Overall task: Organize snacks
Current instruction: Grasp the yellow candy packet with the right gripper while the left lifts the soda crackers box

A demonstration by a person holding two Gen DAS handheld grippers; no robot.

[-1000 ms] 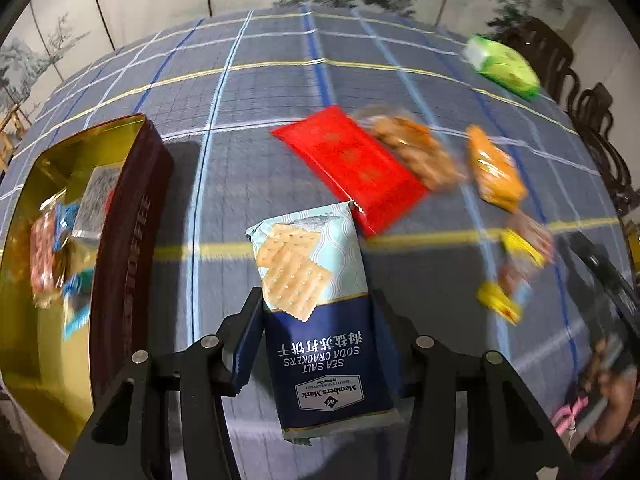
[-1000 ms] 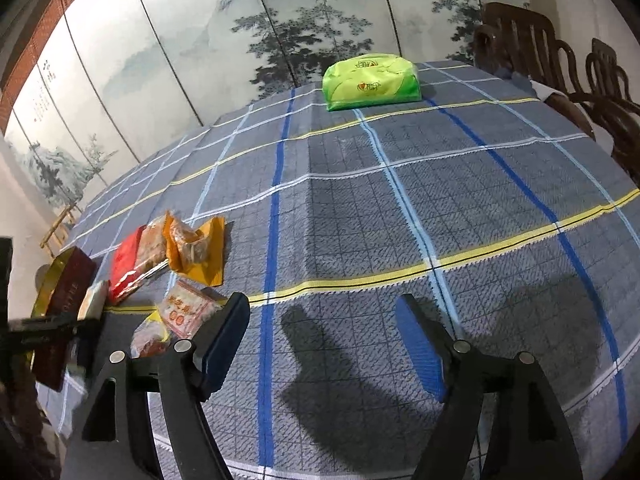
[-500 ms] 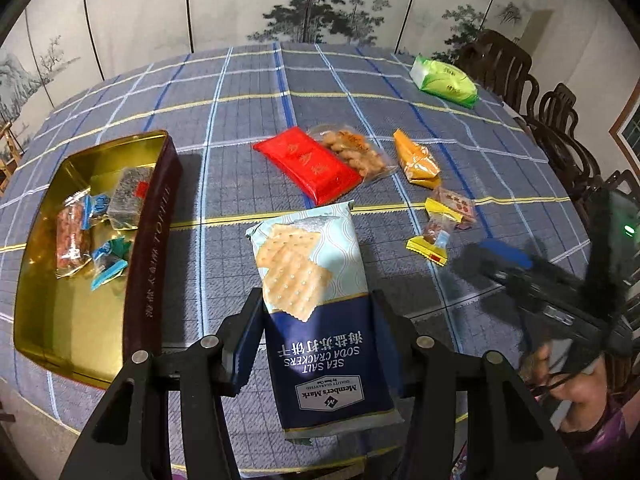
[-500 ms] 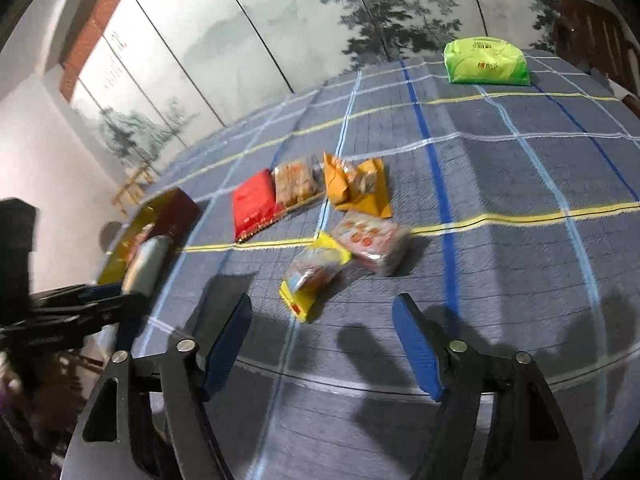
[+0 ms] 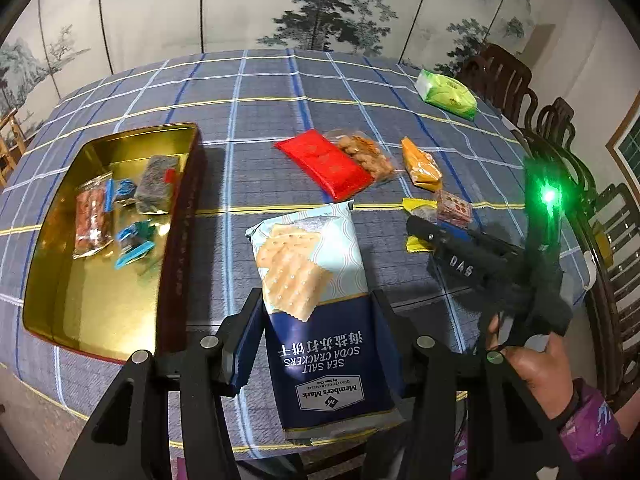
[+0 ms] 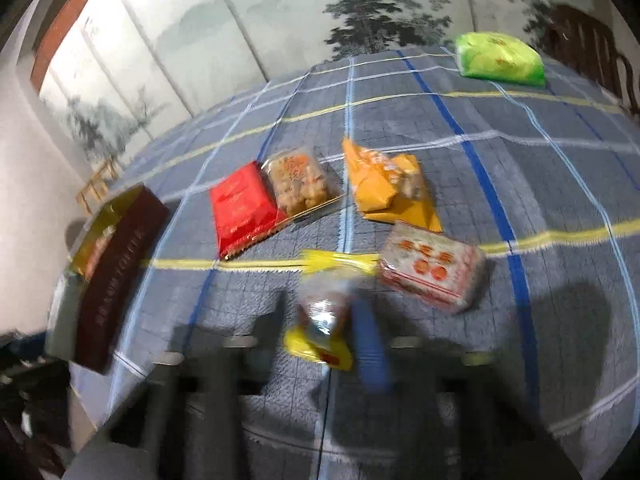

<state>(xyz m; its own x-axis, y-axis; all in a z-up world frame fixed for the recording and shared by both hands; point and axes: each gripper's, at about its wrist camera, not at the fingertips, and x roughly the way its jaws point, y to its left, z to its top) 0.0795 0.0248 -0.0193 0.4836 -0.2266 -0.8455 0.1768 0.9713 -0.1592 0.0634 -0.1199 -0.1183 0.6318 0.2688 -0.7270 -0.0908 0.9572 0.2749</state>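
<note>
Painted screens with trees stand behind a tabletop (image 5: 260,120) covered by a blue checked cloth.

Nearest, at the lower centre of the left wrist view, the left gripper (image 5: 316,344) is clenched on the cracker pack (image 5: 316,304), with 1 pad on each long side of its dark lower part. This pack is probably light, but the crackers inside break easily and the film is smooth. So I think the hold should stay on the sides, firm but not crushing, and low enough that the pack does not tip.

At the lower centre of the right wrist view, the right gripper (image 6: 320,340) is over the small yellow-ended packet (image 6: 322,320). That view is blurred, and I cannot tell if the gripper is released or already pressing it. Such a packet looks soft and very light, so the middle is the best place to take it.

Further, at the left of the left wrist view, lies the gold tin (image 5: 52,264), with a few small snacks in it. Beyond the centre lie the red packet (image 5: 324,162), the clear bag of fried pieces (image 5: 362,152) touching it, the orange packet (image 5: 420,162) and a small red-printed packet (image 6: 434,266).

Farthest, at the upper right, is the green bag (image 5: 446,94).
</note>
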